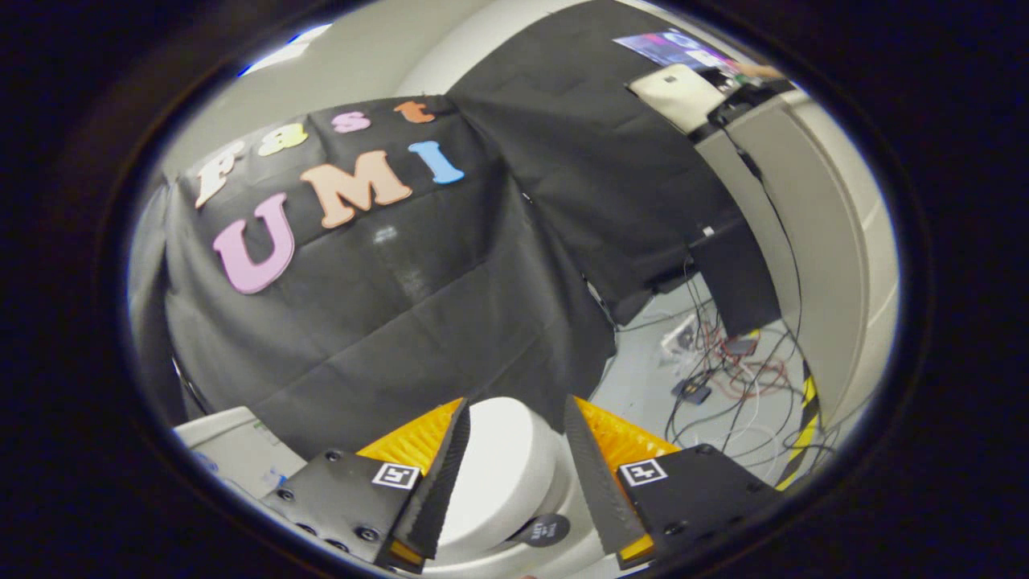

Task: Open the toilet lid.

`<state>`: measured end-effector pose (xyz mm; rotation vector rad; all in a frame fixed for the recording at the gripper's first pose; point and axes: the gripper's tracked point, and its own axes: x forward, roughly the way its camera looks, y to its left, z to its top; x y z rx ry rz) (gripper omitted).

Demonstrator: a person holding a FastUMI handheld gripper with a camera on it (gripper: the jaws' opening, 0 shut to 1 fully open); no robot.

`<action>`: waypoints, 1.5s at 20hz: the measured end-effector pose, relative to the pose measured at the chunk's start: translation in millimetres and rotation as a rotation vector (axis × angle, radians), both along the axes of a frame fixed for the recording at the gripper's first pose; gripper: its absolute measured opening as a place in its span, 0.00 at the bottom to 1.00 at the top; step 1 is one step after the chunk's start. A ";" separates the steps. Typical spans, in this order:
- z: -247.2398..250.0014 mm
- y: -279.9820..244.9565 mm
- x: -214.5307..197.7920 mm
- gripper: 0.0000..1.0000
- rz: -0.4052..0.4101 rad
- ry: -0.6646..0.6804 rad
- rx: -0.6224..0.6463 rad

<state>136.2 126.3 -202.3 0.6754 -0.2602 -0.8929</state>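
Note:
A white toilet lid (502, 466) lies closed and flat, seen between and just beyond my fingers. My gripper (514, 410) hangs above it, open, with a wide gap and nothing between the fingers. A round dark sticker (545, 530) sits at the lid's near edge. The white cistern (233, 450) shows beyond my left finger. The toilet's bowl is hidden under the lid and my fingers.
Black booth cloth (386, 305) hangs behind the toilet. To the right, loose cables and small boxes (723, 370) lie on the grey floor, with a grey cabinet (796, 241) beside them and yellow-black tape (808, 418) along its foot.

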 end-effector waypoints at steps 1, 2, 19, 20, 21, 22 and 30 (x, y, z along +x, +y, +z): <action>-6.5 2.2 -0.4 0.75 -0.012 -0.034 0.027; -16.0 3.2 -1.7 0.75 -0.028 -0.056 0.058; -95.8 48.0 23.1 0.67 0.022 -0.205 0.371; -95.5 49.1 23.0 0.67 0.016 -0.222 0.380; -95.6 49.4 21.2 0.67 0.005 -0.245 0.387; -95.9 49.8 20.0 0.67 -0.005 -0.265 0.396; -99.8 47.1 23.4 0.67 0.013 -0.292 0.424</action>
